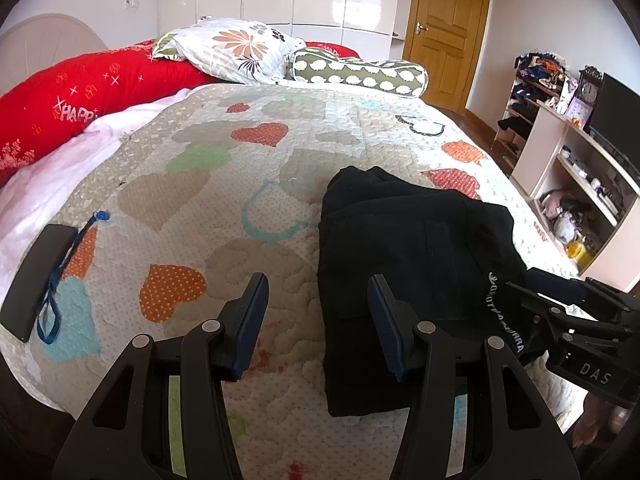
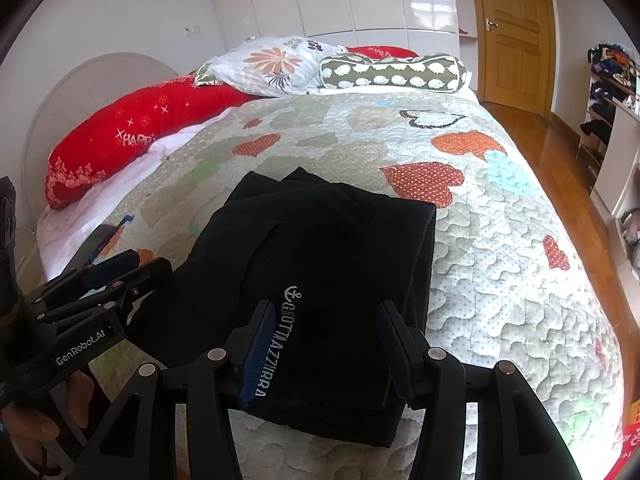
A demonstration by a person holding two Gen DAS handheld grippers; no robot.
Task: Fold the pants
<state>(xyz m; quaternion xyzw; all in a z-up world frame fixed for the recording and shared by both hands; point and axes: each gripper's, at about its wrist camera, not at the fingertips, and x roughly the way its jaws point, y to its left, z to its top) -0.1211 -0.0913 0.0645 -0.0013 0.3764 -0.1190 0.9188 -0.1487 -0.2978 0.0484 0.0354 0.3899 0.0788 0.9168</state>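
Observation:
Black pants (image 1: 408,264) lie folded into a compact stack on the heart-patterned quilt (image 1: 224,184), with white lettering on the near edge; they also show in the right wrist view (image 2: 328,264). My left gripper (image 1: 318,320) is open and empty, over the stack's left edge. My right gripper (image 2: 326,348) is open and empty, its fingers above the near end of the pants by the lettering (image 2: 272,344). The right gripper's body shows at the right of the left view (image 1: 576,320); the left gripper's body shows at the left of the right view (image 2: 92,292).
A black flat device (image 1: 36,276) with a blue strap lies on the quilt's left side. A red bolster (image 1: 80,100), floral pillow (image 1: 240,48) and green patterned pillow (image 1: 360,68) sit at the bed's far end. Shelves (image 1: 580,184) stand to the right.

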